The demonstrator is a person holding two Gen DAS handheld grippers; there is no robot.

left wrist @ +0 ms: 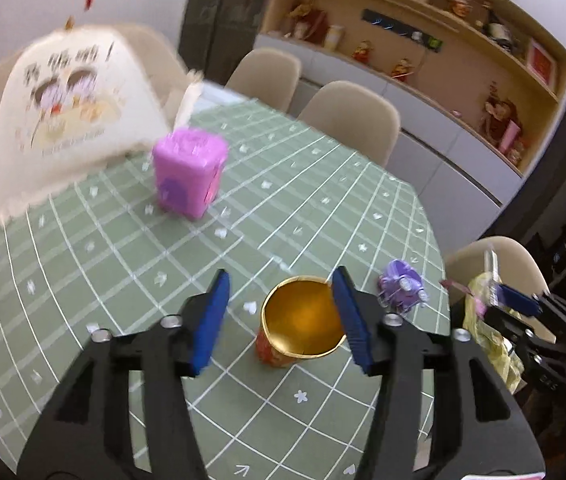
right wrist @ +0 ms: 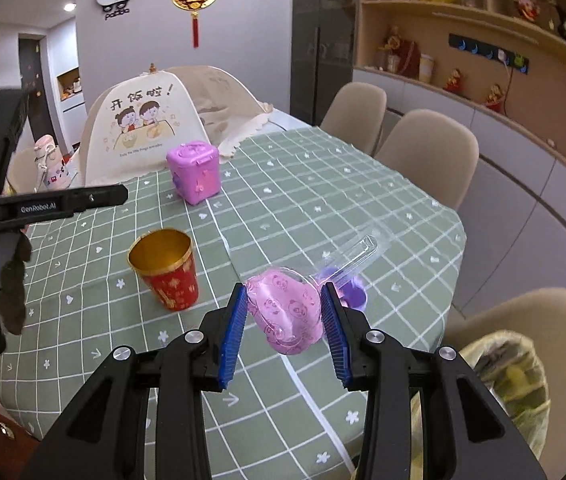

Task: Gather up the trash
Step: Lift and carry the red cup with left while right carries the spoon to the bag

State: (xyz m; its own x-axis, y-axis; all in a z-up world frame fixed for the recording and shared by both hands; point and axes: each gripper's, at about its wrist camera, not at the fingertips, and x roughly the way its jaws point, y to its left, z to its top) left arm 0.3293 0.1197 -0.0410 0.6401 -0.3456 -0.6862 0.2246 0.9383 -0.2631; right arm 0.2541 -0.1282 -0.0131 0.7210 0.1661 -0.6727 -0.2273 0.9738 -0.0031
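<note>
Right wrist view: your right hand-held gripper (right wrist: 285, 316) is clamped on a pink packet (right wrist: 285, 314) with a clear plastic stick (right wrist: 357, 258) poking out past it, held above the desk (right wrist: 363, 184). A small purple cap (right wrist: 353, 294) sits just behind the packet; whether it lies loose on the cloth or belongs to the packet you cannot tell. The bag-lined bin (right wrist: 511, 380) waits low on the right, off the desk edge. Carry the packet clear of the edge and well over the bin mouth before you let go, since the light wrapper will likely drift or cling to a pad.

Further out stand the red cup (right wrist: 169, 274), then the pink box (right wrist: 195, 172), then the food cover (right wrist: 143, 128).

Left wrist view: your left hand-held gripper (left wrist: 281, 314) is apart and empty, hovering over the cup (left wrist: 301, 320), whose gold inside faces up between the fingers. Lower it evenly and close on the rim gently; the thin wall looks easy to crush.

Only this view shows the purple wrapper (left wrist: 401, 284) lying near the desk's right edge, and the right gripper from outside. Only the right view shows the bin mouth and the packet's print.
</note>
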